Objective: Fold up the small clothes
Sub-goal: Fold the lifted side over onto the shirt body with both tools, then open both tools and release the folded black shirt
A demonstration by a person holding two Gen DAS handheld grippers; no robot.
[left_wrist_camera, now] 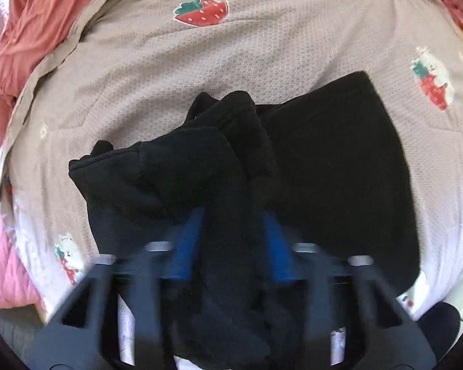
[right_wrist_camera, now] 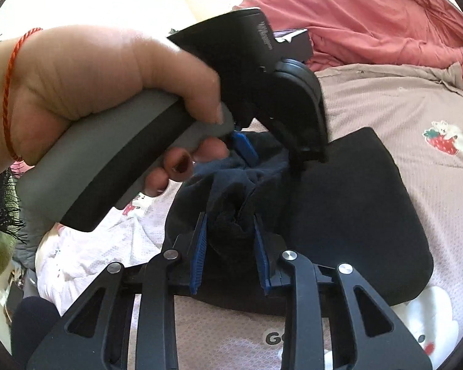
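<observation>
A small black garment (left_wrist_camera: 339,160) lies on the strawberry-print bedspread (left_wrist_camera: 200,71), its right half flat and its left part bunched up. My left gripper (left_wrist_camera: 231,215) is shut on a raised fold of the garment between its blue pads (left_wrist_camera: 185,243). In the right wrist view my right gripper (right_wrist_camera: 230,219) is shut on another bunched part of the same garment (right_wrist_camera: 355,203). The left gripper's body (right_wrist_camera: 262,71) and the hand holding it (right_wrist_camera: 92,77) sit just above and beyond my right gripper, very close.
A rumpled red-pink blanket (left_wrist_camera: 37,24) lies at the far left of the bed and shows at the back in the right wrist view (right_wrist_camera: 370,21). A pink quilt (left_wrist_camera: 3,215) lies at the left edge. White printed bedding (right_wrist_camera: 86,256) lies near left.
</observation>
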